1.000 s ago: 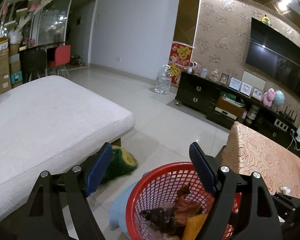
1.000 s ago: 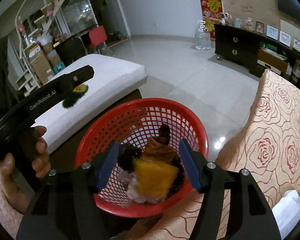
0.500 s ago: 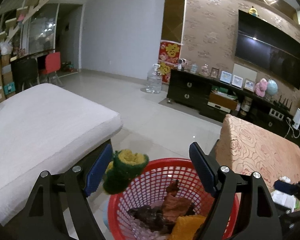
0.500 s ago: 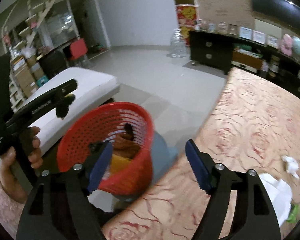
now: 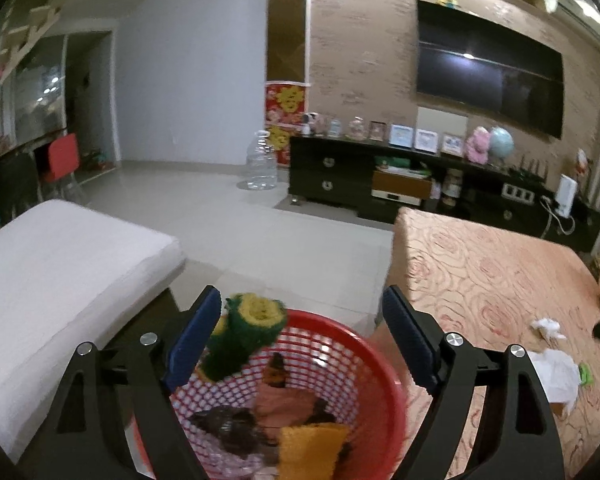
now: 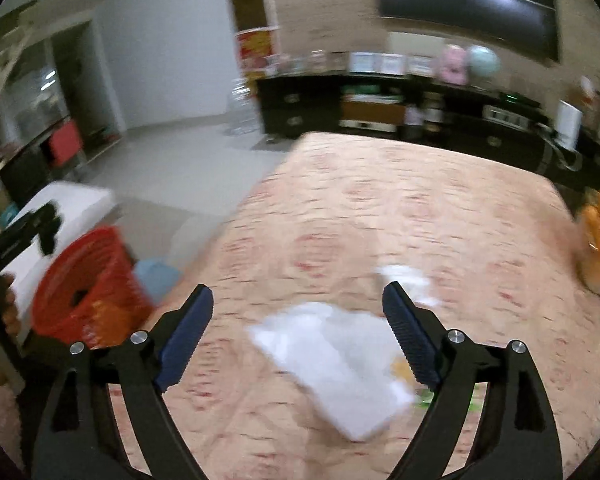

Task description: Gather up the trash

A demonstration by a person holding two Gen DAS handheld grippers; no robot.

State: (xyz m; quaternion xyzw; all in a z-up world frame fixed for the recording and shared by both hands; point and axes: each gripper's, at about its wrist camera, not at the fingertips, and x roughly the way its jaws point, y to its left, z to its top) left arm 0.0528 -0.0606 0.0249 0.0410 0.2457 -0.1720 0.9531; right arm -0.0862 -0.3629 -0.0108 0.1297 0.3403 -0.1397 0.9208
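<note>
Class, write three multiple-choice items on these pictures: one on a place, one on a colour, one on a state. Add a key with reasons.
1. Where does the white paper lie?
A. on the rose-patterned cloth
B. in the basket
C. on the white cushion

2. What colour is the basket?
A. blue
B. red
C. green

3. How does the right gripper stand?
A. shut on the paper
B. shut on nothing
C. open, holding nothing

Key: A, the paper rests flat on the cloth; B, its mesh wall is red; C, the fingers stand wide apart above the paper.
</note>
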